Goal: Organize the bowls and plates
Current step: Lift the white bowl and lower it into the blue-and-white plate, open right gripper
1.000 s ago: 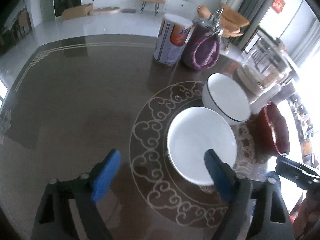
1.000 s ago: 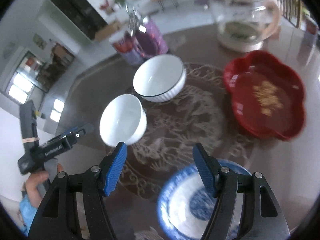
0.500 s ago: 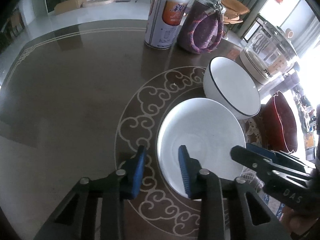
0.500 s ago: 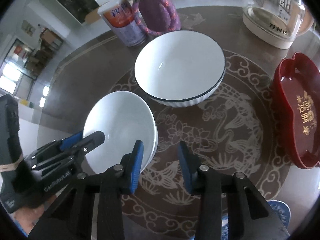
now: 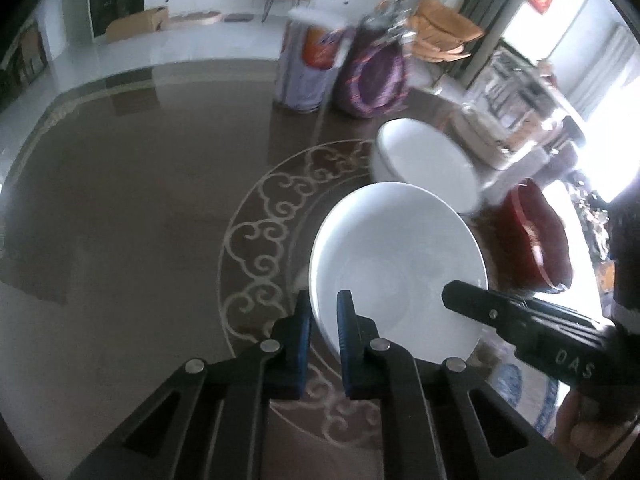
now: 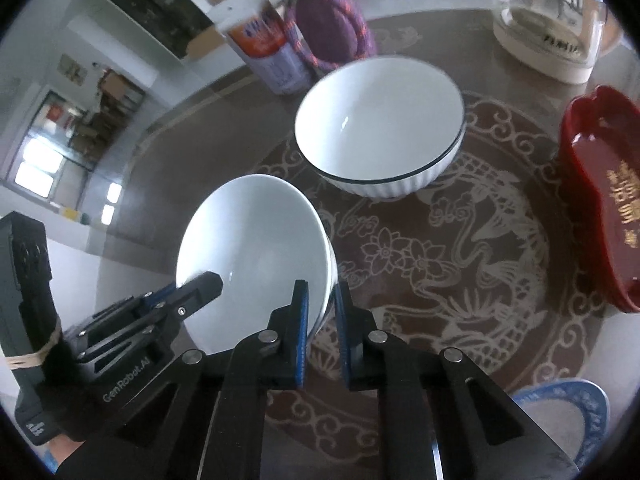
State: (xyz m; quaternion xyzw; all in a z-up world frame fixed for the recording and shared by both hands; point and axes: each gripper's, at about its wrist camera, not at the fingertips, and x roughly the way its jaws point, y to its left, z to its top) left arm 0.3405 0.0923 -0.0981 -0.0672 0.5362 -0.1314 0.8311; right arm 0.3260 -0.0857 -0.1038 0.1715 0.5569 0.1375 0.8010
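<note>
A plain white bowl (image 5: 396, 264) is held by both grippers. My left gripper (image 5: 323, 312) is shut on its near left rim. My right gripper (image 6: 322, 300) is shut on the opposite rim of the same bowl (image 6: 256, 256). The bowl is tilted and looks lifted slightly off the table. A larger white bowl with a dark rim line (image 6: 380, 128) stands just behind it, also in the left wrist view (image 5: 428, 168). A red flower-shaped dish (image 6: 604, 208) sits at the right. A blue-patterned plate (image 6: 568, 412) lies at the near right.
A printed can (image 6: 268, 56) and a purple rope-wrapped jar (image 6: 332, 28) stand behind the bowls. A glass kettle on a white base (image 6: 548, 40) is at the back right. The brown table with a scroll medallion (image 5: 256, 232) extends left.
Both grippers have closed from wide open onto opposite rims of the plain white bowl. The views blur and the bowl now tilts, as if being lifted.
</note>
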